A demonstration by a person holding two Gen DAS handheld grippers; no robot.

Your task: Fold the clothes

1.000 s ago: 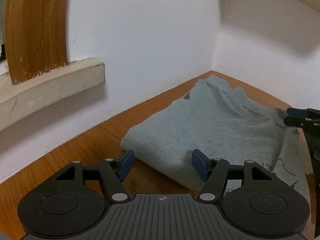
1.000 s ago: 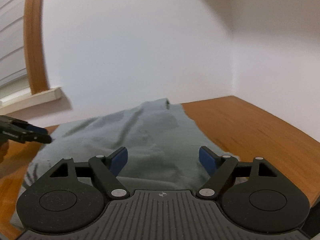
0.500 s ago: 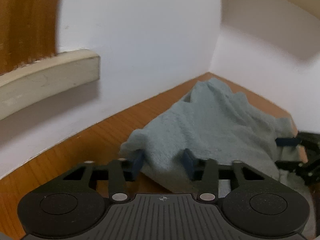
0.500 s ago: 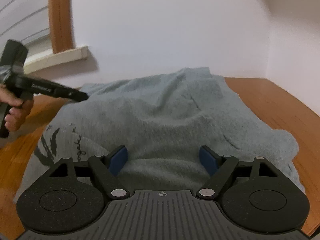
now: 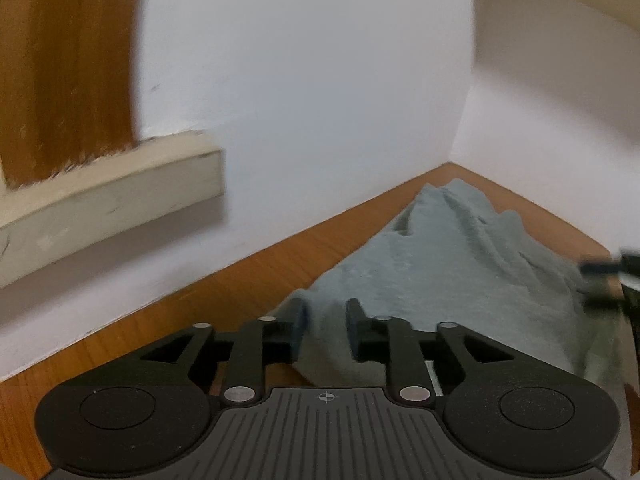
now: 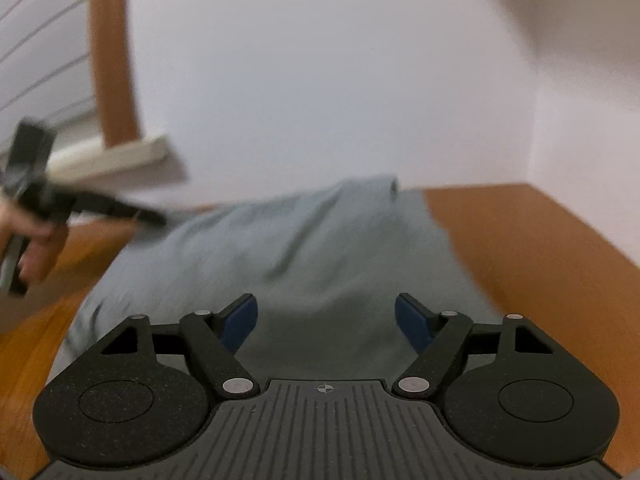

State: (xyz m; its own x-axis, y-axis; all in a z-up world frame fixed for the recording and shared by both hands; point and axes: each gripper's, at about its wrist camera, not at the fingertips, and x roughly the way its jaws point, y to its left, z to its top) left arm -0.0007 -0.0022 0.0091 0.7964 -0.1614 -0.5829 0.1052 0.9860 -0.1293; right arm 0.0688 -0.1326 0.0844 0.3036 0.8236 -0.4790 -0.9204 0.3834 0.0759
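Grey garment (image 5: 452,276) lies rumpled on wooden tabletop (image 5: 208,312), far end in corner where 2 white walls meet. Left claw (image 5: 326,330) narrow, jaws opening, near-left corner of fabric bunched between pads, pads touching cloth. Right claw (image 6: 325,320) wide, jaws closing, low over garment's near edge w/ cloth under gap, pads not pressing it. In right wrist view, hand (image 6: 28,240) grips left claw's handle at left, blurred. Window sill (image 5: 108,196) sticks out from wall, wood frame (image 5: 68,68) above it.
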